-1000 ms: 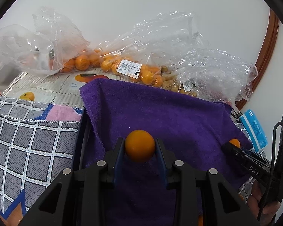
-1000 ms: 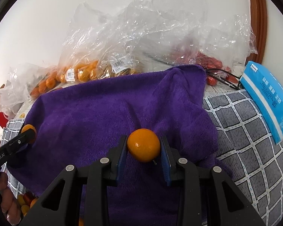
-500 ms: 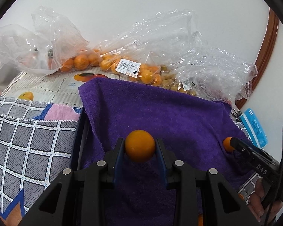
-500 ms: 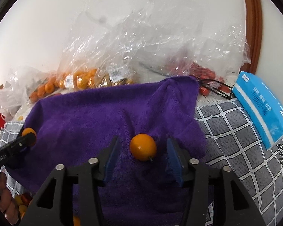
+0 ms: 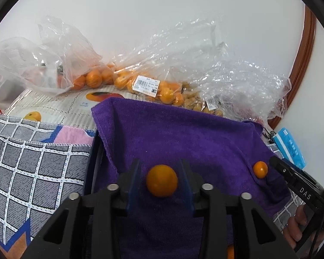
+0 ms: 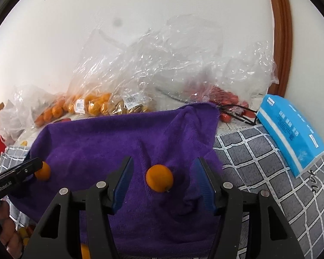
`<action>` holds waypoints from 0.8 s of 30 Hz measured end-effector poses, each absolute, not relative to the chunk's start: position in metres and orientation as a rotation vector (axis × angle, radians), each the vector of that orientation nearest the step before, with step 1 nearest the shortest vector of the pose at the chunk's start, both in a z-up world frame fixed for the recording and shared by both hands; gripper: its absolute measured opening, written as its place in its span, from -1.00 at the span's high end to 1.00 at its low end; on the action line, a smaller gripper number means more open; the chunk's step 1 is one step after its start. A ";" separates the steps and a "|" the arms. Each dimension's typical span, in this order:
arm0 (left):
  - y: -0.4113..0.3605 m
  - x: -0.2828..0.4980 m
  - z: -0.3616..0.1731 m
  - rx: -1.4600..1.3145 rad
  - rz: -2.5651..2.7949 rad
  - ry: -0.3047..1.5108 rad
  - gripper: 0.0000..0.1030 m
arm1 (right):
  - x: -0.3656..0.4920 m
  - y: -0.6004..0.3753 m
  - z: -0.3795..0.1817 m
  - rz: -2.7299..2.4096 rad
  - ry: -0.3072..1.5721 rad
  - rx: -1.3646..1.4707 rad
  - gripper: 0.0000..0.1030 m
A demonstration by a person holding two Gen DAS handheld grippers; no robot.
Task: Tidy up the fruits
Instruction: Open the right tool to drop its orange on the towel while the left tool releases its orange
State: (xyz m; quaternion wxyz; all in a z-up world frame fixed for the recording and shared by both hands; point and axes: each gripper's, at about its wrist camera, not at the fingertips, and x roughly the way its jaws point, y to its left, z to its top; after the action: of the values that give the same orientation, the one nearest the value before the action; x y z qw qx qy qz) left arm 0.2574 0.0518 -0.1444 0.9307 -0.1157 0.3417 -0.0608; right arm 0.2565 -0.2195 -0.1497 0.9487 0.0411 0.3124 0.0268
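A purple towel (image 5: 183, 133) covers the work area; it also shows in the right wrist view (image 6: 101, 142). My left gripper (image 5: 161, 181) has opened slightly, and a small orange (image 5: 161, 180) lies on the towel between its fingers with small gaps on both sides. My right gripper (image 6: 163, 183) is wide open around another small orange (image 6: 159, 178) that rests on the towel. That orange shows in the left wrist view (image 5: 260, 169), beside the right gripper's fingertip. The left gripper's orange appears in the right wrist view (image 6: 42, 171).
Clear plastic bags of oranges (image 5: 157, 90) and small yellow fruits lie along the wall behind the towel. Red fruits (image 6: 226, 99) sit in a bag at the back right. A blue tissue pack (image 6: 291, 129) lies on the grey checked cloth (image 6: 259, 151).
My right gripper opened wide and let its orange down on the towel. My left gripper has just loosened around its orange, which sits lower on the towel.
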 end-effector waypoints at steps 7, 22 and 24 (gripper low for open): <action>0.056 0.252 -0.136 -0.247 -0.111 0.640 0.03 | 0.256 -0.225 -0.148 0.035 0.611 0.109 -0.13; 0.058 0.246 -0.127 -0.226 -0.076 0.594 0.00 | 0.255 -0.224 -0.138 0.131 0.704 0.132 -0.13; 0.057 0.247 -0.129 -0.223 -0.081 0.610 0.00 | 0.247 -0.220 -0.131 0.142 0.689 0.123 -0.13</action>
State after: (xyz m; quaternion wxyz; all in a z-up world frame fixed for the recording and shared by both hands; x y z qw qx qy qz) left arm 0.2471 0.0567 -0.1290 0.9469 -0.1093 0.2998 -0.0396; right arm 0.2475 -0.2204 -0.1313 0.9370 0.0601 0.3371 0.0695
